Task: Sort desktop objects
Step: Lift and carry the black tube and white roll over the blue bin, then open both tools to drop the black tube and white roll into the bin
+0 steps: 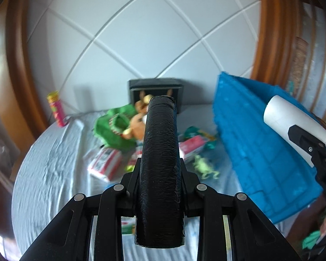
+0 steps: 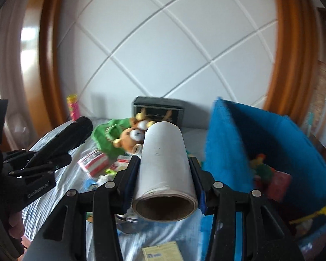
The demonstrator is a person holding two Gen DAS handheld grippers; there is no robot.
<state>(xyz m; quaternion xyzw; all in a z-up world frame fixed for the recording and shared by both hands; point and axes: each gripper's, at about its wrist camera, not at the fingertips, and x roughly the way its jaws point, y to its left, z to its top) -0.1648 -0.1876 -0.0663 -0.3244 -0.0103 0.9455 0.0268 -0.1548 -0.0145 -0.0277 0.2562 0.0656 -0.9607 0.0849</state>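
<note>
While both grippers hung above the cluttered bed [image 1: 54, 163], each carried a roll. Left gripper [image 1: 159, 161]: jaws narrow, clamped on a black roll [image 1: 159, 152] that ran lengthwise between the fingers and pointed toward the headboard [image 1: 141, 32]. Right gripper [image 2: 164, 163]: jaws pressed on both sides of a white roll [image 2: 164, 163], its brown cardboard core facing the camera. In the left view the white roll showed at the right edge, in front of the blue bin [image 1: 260, 141]; in the right view the black roll showed at the left, well apart from the white one. On the sheet lay a green bag [image 1: 113, 128] with a brown plush toy [image 1: 137, 124] against it, red-and-white packets [image 1: 106, 161] nearer the camera, and a pale green toy figure [image 1: 203, 165] just beside the bin. A black box [image 1: 156, 84] stood against the headboard behind the plush. A pink and yellow can [image 1: 57, 108] stood upright at the far left of the bed. The bin, tilted, held a few small things, too blurred to name. A yellowish card [image 2: 163, 251] lay at the bottom edge of the right view. Both views were motion-blurred.
</note>
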